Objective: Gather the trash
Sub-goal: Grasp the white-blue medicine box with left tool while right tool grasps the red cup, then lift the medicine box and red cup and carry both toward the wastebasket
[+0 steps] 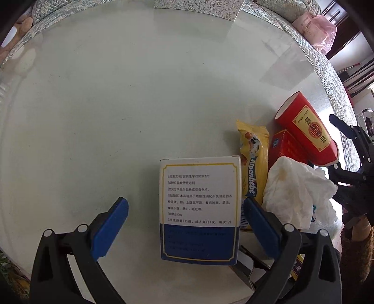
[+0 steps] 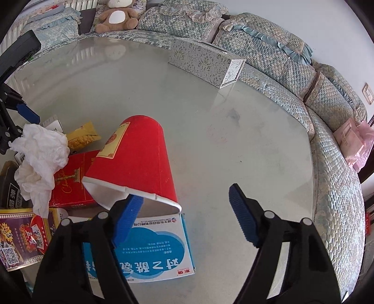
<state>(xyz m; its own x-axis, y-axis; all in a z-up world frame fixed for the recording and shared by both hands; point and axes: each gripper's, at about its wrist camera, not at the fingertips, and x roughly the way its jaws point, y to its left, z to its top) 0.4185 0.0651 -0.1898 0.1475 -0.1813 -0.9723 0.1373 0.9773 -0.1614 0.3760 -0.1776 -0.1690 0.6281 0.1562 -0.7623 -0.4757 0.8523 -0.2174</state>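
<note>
A pile of trash lies on the glass table (image 1: 116, 105). In the left wrist view my left gripper (image 1: 184, 208) is open, its jaws either side of a white and blue medicine box (image 1: 199, 210), not touching it. Beside the box lie a yellow Alpenliebe wrapper (image 1: 253, 161), a crumpled white tissue (image 1: 296, 191), a red box (image 1: 285, 147) and a red paper cup (image 1: 306, 131) on its side. In the right wrist view my right gripper (image 2: 184, 205) is open just above the red cup's (image 2: 140, 159) rim and a blue and white medicine box (image 2: 159, 255). The tissue (image 2: 39, 156) lies to the left.
A patterned silver box (image 2: 205, 63) stands at the table's far edge. A quilted sofa (image 2: 280, 51) curves round the table, with a teddy bear (image 2: 116, 16) and pink bags (image 2: 355, 142) on it. A colourful card box (image 2: 23, 238) lies at the near left.
</note>
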